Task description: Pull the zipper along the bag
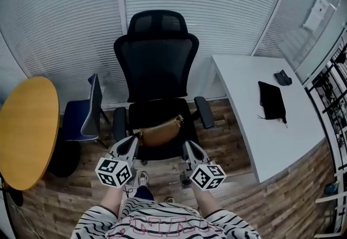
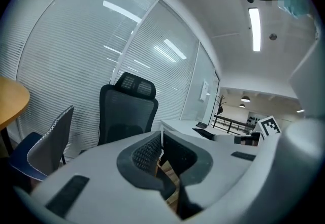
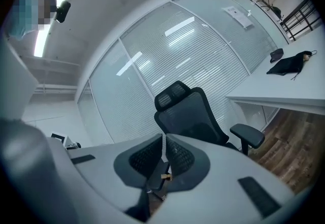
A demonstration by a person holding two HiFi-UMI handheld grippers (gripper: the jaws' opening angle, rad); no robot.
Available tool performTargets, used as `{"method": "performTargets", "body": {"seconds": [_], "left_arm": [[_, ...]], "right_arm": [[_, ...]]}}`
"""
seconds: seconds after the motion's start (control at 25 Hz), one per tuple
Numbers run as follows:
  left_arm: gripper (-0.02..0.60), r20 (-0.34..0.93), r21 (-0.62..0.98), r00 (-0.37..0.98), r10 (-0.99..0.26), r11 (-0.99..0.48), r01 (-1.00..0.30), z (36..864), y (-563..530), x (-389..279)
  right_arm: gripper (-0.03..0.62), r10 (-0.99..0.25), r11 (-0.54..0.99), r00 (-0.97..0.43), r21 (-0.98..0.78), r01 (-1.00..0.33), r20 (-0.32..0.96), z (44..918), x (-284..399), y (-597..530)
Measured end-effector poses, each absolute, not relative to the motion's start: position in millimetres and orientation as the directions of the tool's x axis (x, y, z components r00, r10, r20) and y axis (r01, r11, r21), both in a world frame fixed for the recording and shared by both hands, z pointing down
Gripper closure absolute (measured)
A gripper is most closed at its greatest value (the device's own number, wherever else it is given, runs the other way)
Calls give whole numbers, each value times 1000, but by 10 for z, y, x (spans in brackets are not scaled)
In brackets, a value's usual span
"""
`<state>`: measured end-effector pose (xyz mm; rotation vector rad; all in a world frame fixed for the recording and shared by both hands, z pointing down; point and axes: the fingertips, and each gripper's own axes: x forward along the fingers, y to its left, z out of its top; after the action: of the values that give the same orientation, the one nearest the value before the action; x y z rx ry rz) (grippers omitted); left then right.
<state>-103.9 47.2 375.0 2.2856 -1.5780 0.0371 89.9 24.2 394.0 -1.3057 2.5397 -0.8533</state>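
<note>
Brown waist bag (image 1: 160, 130) lies across the seat of the black office chair (image 1: 156, 64), probably to present its zipper, while the left gripper (image 1: 130, 144) and right gripper (image 1: 191, 150), both shut and empty, flank its near side.

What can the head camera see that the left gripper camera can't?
Only the head view plainly shows the brown bag lying on the chair seat, and the person's striped top. Only the left gripper view shows the long ceiling light. Both show the black office chair, the blue chair, the white desk and the round wooden table.
</note>
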Motion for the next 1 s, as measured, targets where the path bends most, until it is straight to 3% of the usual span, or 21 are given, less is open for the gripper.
{"method": "performTargets", "body": {"seconds": [1.0], "left_arm": [[552, 194, 264, 369, -909, -314, -912, 3602, 1177, -601]], "right_arm": [[565, -710, 555, -689, -487, -674, 145, 3826, 1062, 790]]}}
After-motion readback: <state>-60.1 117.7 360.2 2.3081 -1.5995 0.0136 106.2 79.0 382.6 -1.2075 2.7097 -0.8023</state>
